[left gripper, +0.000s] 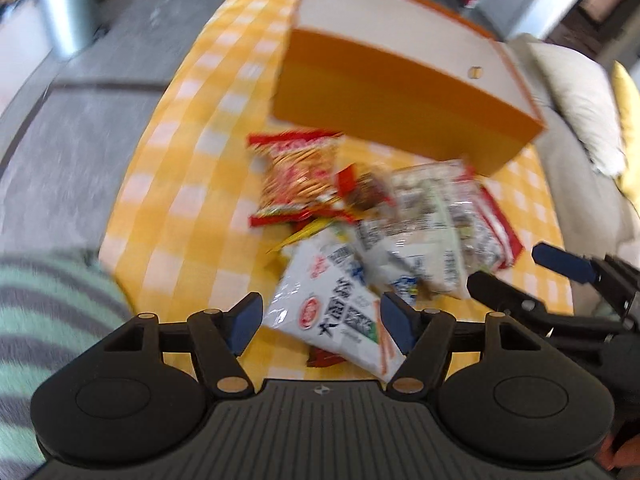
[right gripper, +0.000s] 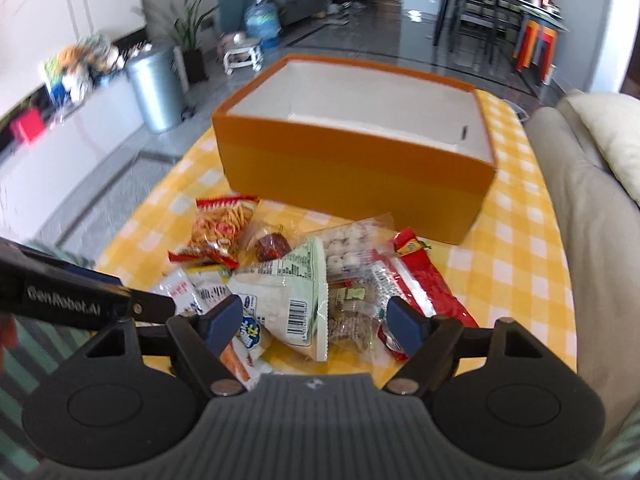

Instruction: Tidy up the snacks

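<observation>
Apparently no packet is lifted yet: the snack packets [right gripper: 304, 280] lie heaped at the tabletop's near edge, before the empty orange box [right gripper: 352, 152]. Both the left gripper [left gripper: 320, 320] and right gripper [right gripper: 316, 320] hover wide, holding nothing. Next, close on one. The box's long side faces the heap.

Black tool [left gripper: 320, 322] frames, blue pads [left gripper: 243, 322]; "GenRobot.AI" lettering; green-grey striped sleeve [left gripper: 48, 320].
</observation>
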Demonstrator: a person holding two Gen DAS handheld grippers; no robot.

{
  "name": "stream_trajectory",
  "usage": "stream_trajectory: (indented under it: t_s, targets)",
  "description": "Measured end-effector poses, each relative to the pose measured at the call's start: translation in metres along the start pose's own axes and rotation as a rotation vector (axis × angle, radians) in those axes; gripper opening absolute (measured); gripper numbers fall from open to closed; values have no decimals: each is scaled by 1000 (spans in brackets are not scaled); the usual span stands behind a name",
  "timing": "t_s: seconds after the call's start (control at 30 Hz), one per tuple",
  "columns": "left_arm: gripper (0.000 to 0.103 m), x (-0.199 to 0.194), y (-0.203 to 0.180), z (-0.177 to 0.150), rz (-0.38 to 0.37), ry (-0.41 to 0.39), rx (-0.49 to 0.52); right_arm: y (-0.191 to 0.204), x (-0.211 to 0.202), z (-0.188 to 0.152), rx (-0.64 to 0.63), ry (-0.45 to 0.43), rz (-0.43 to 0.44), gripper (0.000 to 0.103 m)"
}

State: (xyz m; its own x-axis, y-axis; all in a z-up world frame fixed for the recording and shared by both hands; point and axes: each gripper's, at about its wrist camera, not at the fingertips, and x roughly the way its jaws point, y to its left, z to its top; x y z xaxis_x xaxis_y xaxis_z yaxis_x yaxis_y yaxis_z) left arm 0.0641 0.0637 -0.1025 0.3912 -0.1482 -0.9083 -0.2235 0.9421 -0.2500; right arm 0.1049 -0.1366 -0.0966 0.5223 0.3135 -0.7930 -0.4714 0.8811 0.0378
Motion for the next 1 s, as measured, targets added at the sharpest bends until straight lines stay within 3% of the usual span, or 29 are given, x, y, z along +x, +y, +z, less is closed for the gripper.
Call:
stream_trajectory:
  t_s: [0.17,0.5,0.63,0.73,1.0]
  targets:
    - [79,15,14,3,9,50,-93,5,29,0,-43,45,40,74]
    - [76,32,13,4,1,100,-91,26,64,1,-133,69,72,74]
    - [76,41,12,2,-18,108,-95,28,72,-3,-153,72,65,64]
    - [66,42,9,2,-28,106,-86,27,72,-5,-153,68,87,53]
    - [21,27,-5,1,1,43,4,26,64,-7,-143,57,108,39]
